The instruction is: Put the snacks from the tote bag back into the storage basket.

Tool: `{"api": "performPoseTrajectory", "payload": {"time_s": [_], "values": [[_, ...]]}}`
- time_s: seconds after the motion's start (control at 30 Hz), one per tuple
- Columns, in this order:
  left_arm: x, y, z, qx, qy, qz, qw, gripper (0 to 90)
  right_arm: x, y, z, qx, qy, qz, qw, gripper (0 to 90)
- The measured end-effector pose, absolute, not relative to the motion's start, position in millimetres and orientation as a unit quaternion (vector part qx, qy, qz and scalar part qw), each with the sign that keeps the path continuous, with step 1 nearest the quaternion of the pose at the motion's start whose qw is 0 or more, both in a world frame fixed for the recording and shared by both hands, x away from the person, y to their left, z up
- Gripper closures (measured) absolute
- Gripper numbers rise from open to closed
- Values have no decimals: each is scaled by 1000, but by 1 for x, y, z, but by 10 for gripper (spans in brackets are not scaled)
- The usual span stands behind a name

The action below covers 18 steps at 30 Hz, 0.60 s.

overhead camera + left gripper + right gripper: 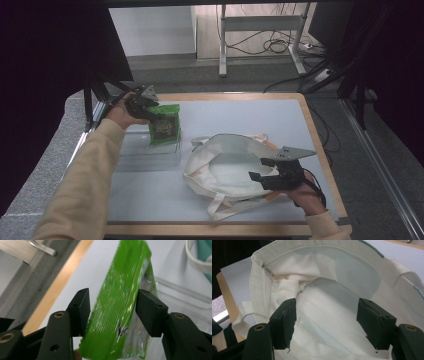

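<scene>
A light, crinkly green snack packet (120,305) is bracketed, seemingly unpinched, by the left gripper (142,106); its slippery film is best gripped by its flat faces; the right gripper (267,175) is held agape, empty, over the limp cloth bag (225,165).

Setting read as a lab or test room rigged for recording, not a home. Desk (240,107) had a pale blue-grey top with a wood edge and stood on grey carpet (350,150). Black curtains (50,60) hung at both sides. Behind it stood a metal-framed table leg (222,45), with loose cables (270,45) and a power strip (312,47) on the floor by a white wall (150,27).
</scene>
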State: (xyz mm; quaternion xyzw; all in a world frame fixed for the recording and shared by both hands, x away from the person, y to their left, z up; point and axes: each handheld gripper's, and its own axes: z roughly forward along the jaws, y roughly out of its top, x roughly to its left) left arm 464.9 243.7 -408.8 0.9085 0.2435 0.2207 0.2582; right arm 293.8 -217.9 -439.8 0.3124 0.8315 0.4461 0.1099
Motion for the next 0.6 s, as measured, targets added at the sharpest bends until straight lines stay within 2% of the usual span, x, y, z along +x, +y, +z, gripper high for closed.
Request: {"api": "performPoseTrajectory", "payload": {"time_s": [0.3,0.6], "values": [[460,244,-394,895,245,241,286,422,293,-218,-440,312,831,446,110,319],[450,243,-388,890,273,193,309,428,294,-219,-439,313,831,448,110,319]]}}
